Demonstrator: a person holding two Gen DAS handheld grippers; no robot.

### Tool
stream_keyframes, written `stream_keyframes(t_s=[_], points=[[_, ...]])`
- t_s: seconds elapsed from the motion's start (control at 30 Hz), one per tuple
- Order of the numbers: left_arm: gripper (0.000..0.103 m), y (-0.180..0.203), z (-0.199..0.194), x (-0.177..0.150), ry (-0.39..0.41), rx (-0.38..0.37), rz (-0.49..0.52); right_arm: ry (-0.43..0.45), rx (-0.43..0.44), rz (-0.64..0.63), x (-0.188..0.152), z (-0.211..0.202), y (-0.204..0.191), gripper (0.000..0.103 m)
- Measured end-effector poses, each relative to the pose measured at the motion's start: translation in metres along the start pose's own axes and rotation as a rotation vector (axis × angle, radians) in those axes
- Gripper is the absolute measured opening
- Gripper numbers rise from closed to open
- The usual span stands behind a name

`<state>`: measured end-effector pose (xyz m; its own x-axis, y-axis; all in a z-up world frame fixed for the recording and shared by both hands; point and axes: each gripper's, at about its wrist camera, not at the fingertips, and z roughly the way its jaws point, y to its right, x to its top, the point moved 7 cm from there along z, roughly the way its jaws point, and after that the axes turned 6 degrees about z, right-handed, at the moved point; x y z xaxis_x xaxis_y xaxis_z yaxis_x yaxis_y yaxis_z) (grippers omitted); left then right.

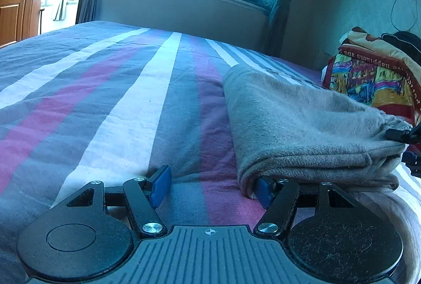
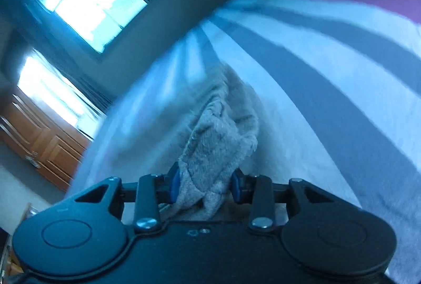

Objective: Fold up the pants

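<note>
Your left gripper (image 1: pixel 213 190) sits low on the striped bedsheet (image 1: pixel 110 110), fingers spread wide; its right pad (image 1: pixel 264 190) tucks under the near corner of the folded grey pants (image 1: pixel 302 131), at 3 o'clock. Your right gripper (image 2: pixel 206 185) pinches a bunched pants edge between its blue pads (image 2: pixel 175 184). A colourful blanket (image 1: pixel 373 79) lies at 2 o'clock behind the pants.

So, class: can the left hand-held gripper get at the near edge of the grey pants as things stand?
Probably yes. The left hand-held gripper is open, and one finger already sits at the folded edge of the pants on the bed. Nothing blocks it.
</note>
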<state>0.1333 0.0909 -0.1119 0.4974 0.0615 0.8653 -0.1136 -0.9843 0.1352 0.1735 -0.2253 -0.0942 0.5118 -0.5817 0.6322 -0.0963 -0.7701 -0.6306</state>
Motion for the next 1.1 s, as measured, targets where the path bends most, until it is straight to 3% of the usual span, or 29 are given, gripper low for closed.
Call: stream_keyframes(t_s=[0.07, 0.1, 0.2, 0.27, 0.33, 0.4, 0.43, 0.47, 0.5, 0.53, 0.6, 0.63, 0.67, 0.7, 0.73, 0.83, 0.93, 1.0, 1.1], points=[[0.069, 0.001, 0.001, 0.000, -0.008, 0.000, 0.006, -0.001, -0.032, -0.037, -0.001, 0.002, 0.003, 0.036], [0.069, 0.002, 0.001, 0.001, -0.020, 0.002, 0.014, -0.051, -0.088, -0.028, -0.007, 0.012, 0.015, 0.036], [0.069, 0.007, -0.008, 0.002, -0.071, 0.000, 0.088, -0.089, -0.058, 0.032, -0.009, 0.013, 0.033, 0.037], [0.069, 0.005, -0.022, -0.002, -0.087, 0.034, 0.183, -0.073, -0.055, -0.010, -0.003, -0.001, 0.029, 0.047], [0.068, -0.005, -0.040, 0.002, -0.069, 0.072, 0.186, -0.017, -0.098, -0.108, 0.004, -0.019, 0.024, 0.064], [0.068, -0.012, -0.054, 0.025, 0.020, 0.053, 0.120, 0.071, -0.128, -0.251, 0.019, -0.035, 0.015, 0.057], [0.068, -0.008, -0.055, 0.043, 0.070, 0.019, 0.090, 0.089, -0.114, -0.323, 0.022, -0.040, 0.007, 0.043], [0.068, 0.000, -0.052, 0.057, 0.101, -0.025, 0.076, 0.095, -0.111, -0.392, 0.027, -0.039, -0.002, 0.036], [0.068, 0.010, -0.045, 0.071, 0.119, -0.077, 0.061, 0.102, -0.111, -0.459, 0.030, -0.033, -0.014, 0.022], [0.068, 0.024, -0.031, 0.080, 0.107, -0.144, 0.038, 0.113, -0.107, -0.516, 0.034, -0.029, -0.026, 0.017], [0.067, 0.047, -0.001, 0.083, 0.044, -0.245, 0.013, 0.109, -0.104, -0.600, 0.034, -0.008, -0.044, 0.016], [0.067, 0.056, 0.013, 0.078, 0.003, -0.266, 0.024, 0.097, -0.109, -0.634, 0.035, 0.006, -0.047, 0.015], [0.067, 0.064, 0.035, 0.065, -0.098, -0.269, 0.049, 0.068, -0.143, -0.681, 0.030, 0.020, -0.043, 0.014], [0.067, 0.068, 0.046, 0.056, -0.150, -0.256, 0.071, -0.007, -0.193, -0.700, 0.022, 0.040, -0.031, 0.016], [0.067, 0.070, 0.050, 0.054, -0.160, -0.254, 0.089, -0.067, -0.219, -0.699, 0.015, 0.050, -0.019, 0.016], [0.067, 0.071, 0.049, 0.079, -0.133, -0.261, 0.082, -0.072, -0.190, -0.701, 0.018, 0.046, -0.014, 0.016], [0.067, 0.073, 0.065, 0.109, -0.098, -0.246, 0.095, -0.010, -0.115, -0.678, 0.035, 0.032, -0.035, 0.023], [0.067, 0.075, 0.090, 0.127, -0.105, -0.219, 0.112, 0.033, -0.095, -0.692, 0.052, 0.044, -0.053, 0.024], [0.067, 0.077, 0.135, 0.138, -0.168, -0.149, 0.121, 0.017, -0.103, -0.696, 0.070, 0.080, -0.065, 0.023]])
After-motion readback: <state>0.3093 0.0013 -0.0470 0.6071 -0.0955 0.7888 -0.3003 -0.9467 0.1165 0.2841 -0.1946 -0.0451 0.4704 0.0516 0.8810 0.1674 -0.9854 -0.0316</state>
